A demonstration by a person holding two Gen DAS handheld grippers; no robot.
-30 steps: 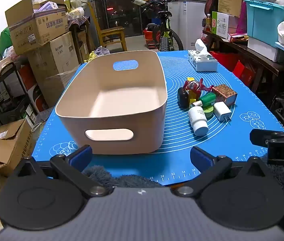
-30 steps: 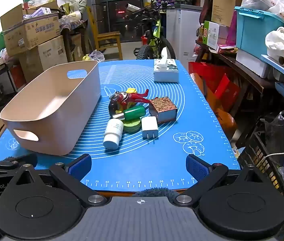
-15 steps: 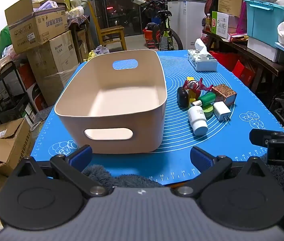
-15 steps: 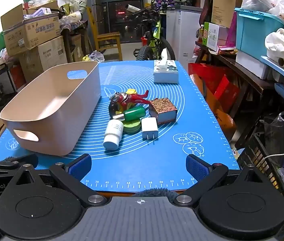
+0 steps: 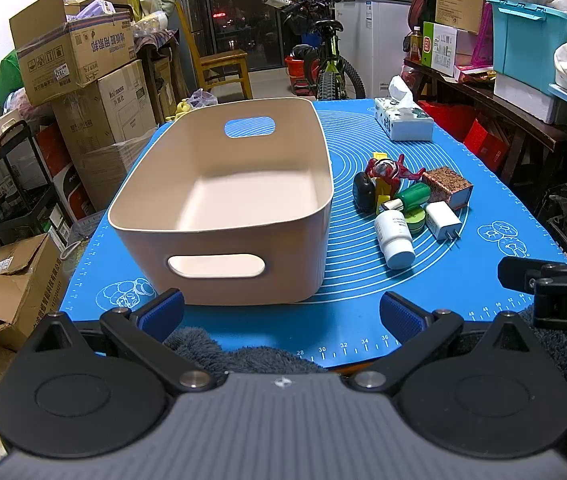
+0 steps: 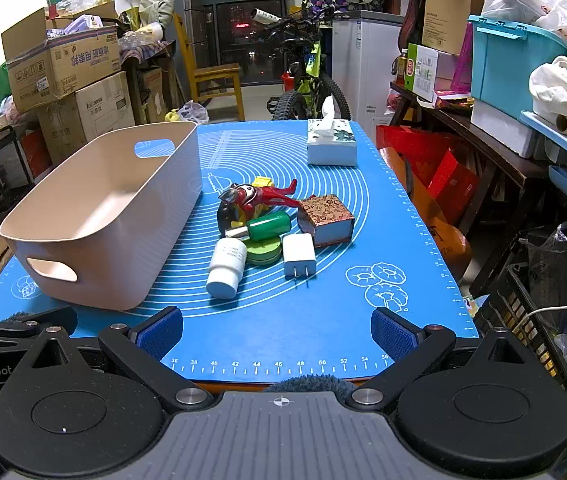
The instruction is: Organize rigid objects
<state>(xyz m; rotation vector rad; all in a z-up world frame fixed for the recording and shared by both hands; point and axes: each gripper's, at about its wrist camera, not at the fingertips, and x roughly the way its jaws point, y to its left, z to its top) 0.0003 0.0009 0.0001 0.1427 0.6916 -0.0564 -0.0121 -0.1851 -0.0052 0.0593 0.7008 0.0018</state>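
Observation:
An empty beige bin stands on the left of the blue mat. Right of it lies a cluster: a white bottle, a white charger plug, a green tube, a green round tin, a patterned box, a red toy figure and a black item. My left gripper is open and empty at the mat's near edge, in front of the bin. My right gripper is open and empty at the near edge, in front of the cluster.
A tissue box stands at the mat's far right. Cardboard boxes stack at the left, a bicycle and a chair stand behind the table, and shelves with a teal crate line the right.

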